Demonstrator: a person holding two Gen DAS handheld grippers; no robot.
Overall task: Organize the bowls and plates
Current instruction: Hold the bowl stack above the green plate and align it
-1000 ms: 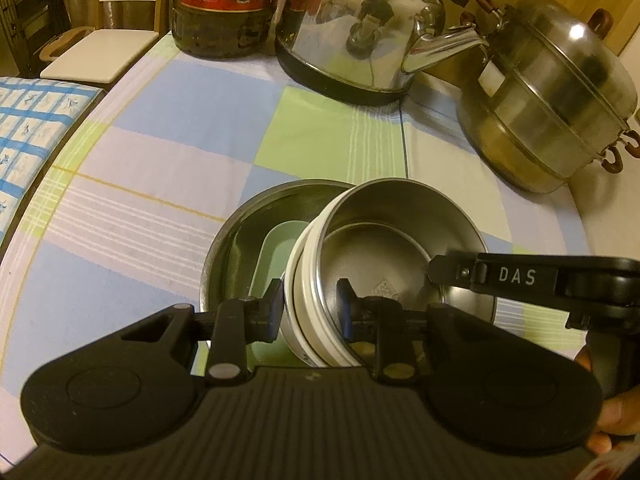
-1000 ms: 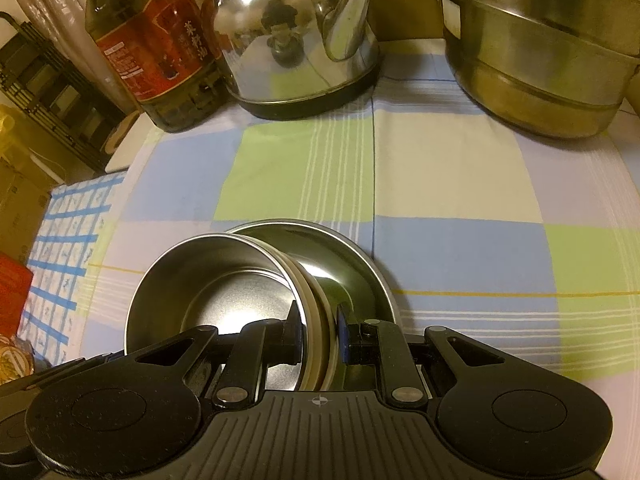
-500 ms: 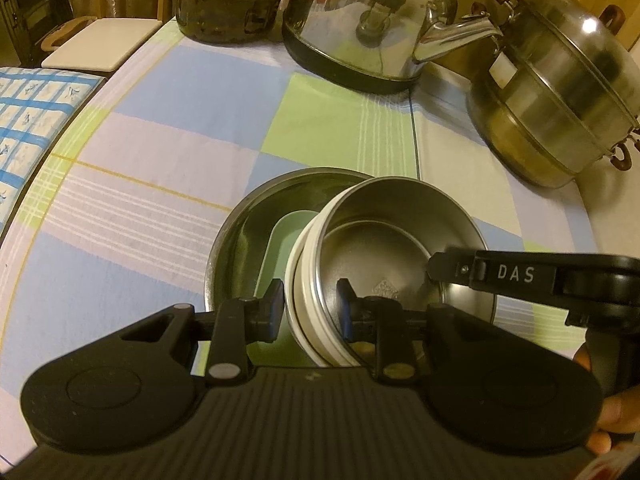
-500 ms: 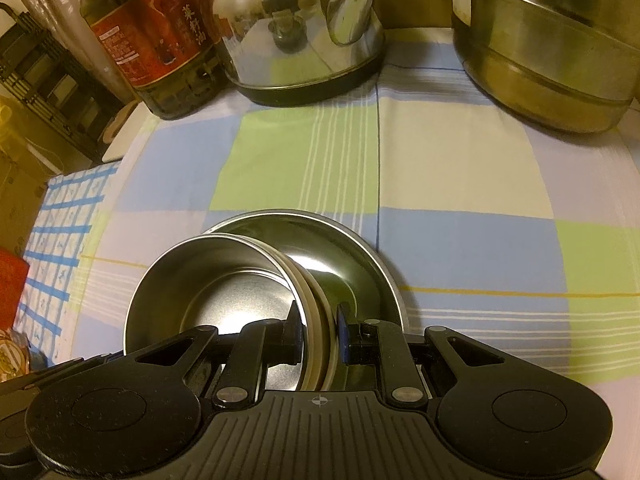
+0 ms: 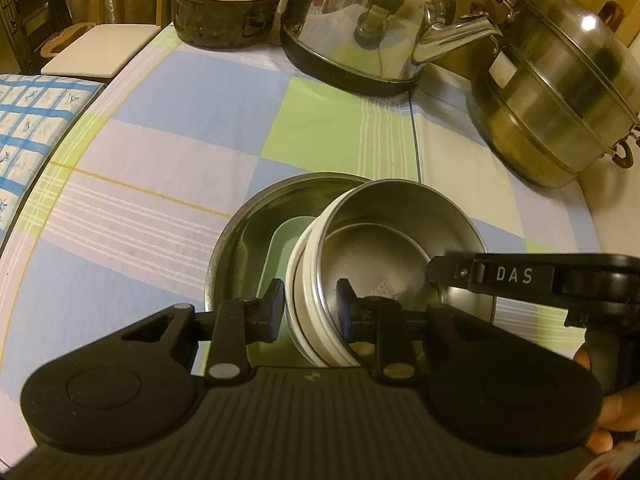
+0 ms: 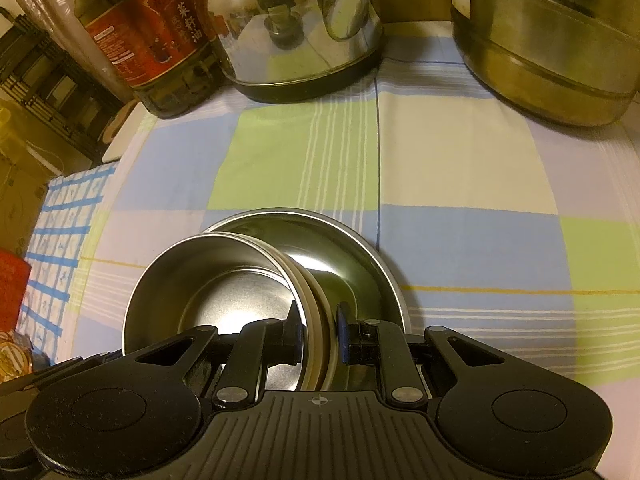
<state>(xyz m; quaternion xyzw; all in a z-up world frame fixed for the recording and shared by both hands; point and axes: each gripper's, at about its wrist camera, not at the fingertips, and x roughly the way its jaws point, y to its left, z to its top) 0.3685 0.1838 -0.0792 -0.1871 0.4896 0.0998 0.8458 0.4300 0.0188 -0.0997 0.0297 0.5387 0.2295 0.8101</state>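
Note:
A steel bowl (image 5: 384, 256) with a white outer wall hangs tilted over a wide steel plate (image 5: 256, 224). A pale green dish (image 5: 280, 256) lies in that plate, partly hidden by the bowl. My left gripper (image 5: 310, 306) is shut on the bowl's near rim, one finger inside and one outside. From the right side, my right gripper (image 5: 516, 276) reaches onto the opposite rim. In the right wrist view the right gripper (image 6: 319, 330) is shut on the rim of the bowl (image 6: 224, 300), and the plate (image 6: 360, 248) lies behind.
At the back of the checked tablecloth (image 5: 168, 128) stand an oil bottle (image 5: 228, 0), a steel kettle (image 5: 360, 32) and a lidded steamer pot (image 5: 560, 92). The table's edge runs along the left, beside a blue-patterned cloth (image 5: 24, 128). A hand (image 5: 612, 420) shows at the lower right.
Both grippers keep their hold on the bowl. The things at the back have slid slightly upward in both views; the bowl stays over the plate.

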